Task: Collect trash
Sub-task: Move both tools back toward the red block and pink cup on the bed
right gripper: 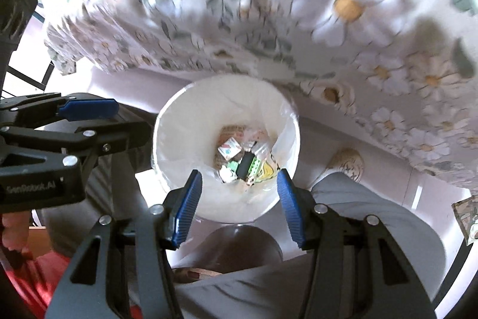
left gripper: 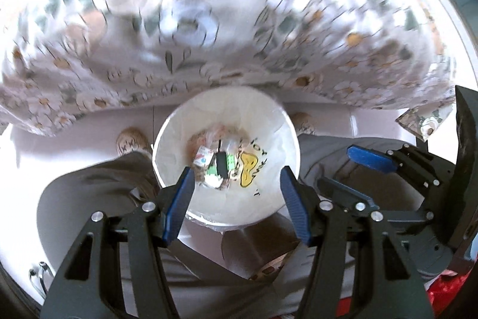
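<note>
Right below us, our left gripper (left gripper: 236, 196) and right gripper (right gripper: 237, 199) hang with fingers spread, pinching nothing. Under them the white trash bin (right gripper: 167, 139) stands on the floor by our grey knees (right gripper: 343, 193). Trash (right gripper: 242, 163) lies at its bottom. Farther off is the flowered tabletop (left gripper: 239, 35).

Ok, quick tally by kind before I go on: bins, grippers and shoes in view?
Bin: 1
Grippers: 2, left gripper and right gripper
Shoes: 2
Total: 5
The trash inside the bin is too jumbled to count.
</note>
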`<action>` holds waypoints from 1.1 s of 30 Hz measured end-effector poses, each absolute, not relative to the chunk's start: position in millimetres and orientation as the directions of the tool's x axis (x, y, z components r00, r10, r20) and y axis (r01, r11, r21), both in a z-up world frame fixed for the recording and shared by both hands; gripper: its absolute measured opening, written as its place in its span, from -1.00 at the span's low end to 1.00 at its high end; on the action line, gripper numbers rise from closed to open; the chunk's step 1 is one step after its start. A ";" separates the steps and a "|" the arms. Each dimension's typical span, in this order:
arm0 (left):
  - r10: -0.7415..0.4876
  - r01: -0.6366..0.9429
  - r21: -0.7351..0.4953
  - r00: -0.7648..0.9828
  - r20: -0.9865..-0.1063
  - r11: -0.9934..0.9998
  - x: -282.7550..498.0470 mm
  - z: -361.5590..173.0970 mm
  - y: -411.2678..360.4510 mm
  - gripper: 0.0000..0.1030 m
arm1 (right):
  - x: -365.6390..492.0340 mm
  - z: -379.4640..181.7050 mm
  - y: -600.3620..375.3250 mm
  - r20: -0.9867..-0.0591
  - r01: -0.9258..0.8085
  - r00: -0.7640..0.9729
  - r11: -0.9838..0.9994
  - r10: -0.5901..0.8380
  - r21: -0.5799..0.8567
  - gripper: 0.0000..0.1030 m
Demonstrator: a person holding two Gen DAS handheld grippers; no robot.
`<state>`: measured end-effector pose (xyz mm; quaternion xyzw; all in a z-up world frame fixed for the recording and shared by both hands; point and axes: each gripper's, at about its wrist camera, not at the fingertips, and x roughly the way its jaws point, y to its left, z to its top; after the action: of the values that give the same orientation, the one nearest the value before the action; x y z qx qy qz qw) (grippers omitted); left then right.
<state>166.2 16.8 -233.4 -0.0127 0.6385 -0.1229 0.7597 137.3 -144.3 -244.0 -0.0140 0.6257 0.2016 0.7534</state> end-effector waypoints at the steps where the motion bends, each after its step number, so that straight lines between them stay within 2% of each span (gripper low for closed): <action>1: -0.208 0.175 -0.177 0.174 -0.963 0.968 164.7 -224.8 16.7 0.16 | 135.3 -232.5 -148.8 -0.943 -0.325 0.158 0.917 0.294 0.232 0.06; 12: -0.260 0.232 -0.186 0.349 -0.900 0.955 163.1 -147.8 0.8 0.16 | 124.8 -153.2 -177.5 -0.867 -0.335 0.379 0.921 0.323 0.197 0.08; 16: -0.267 0.261 -0.169 0.407 -0.874 0.951 173.8 -120.9 -8.1 0.16 | 128.6 -129.1 -191.4 -0.831 -0.325 0.454 0.928 0.322 0.182 0.14; 25: -0.292 0.311 -0.140 0.524 -0.800 0.940 214.0 -64.5 -29.1 0.16 | 150.8 -79.5 -223.9 -0.764 -0.289 0.580 0.948 0.282 0.131 0.15; 33: -0.290 0.351 -0.082 0.598 -0.747 0.933 265.9 -34.5 -48.6 0.39 | 191.6 -45.7 -262.5 -0.715 -0.235 0.657 0.966 0.238 0.106 0.21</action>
<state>265.9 -48.6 -34.5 0.0369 0.4111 -0.1795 0.8930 191.6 -262.5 -45.7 0.0020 0.3931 0.1301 0.9102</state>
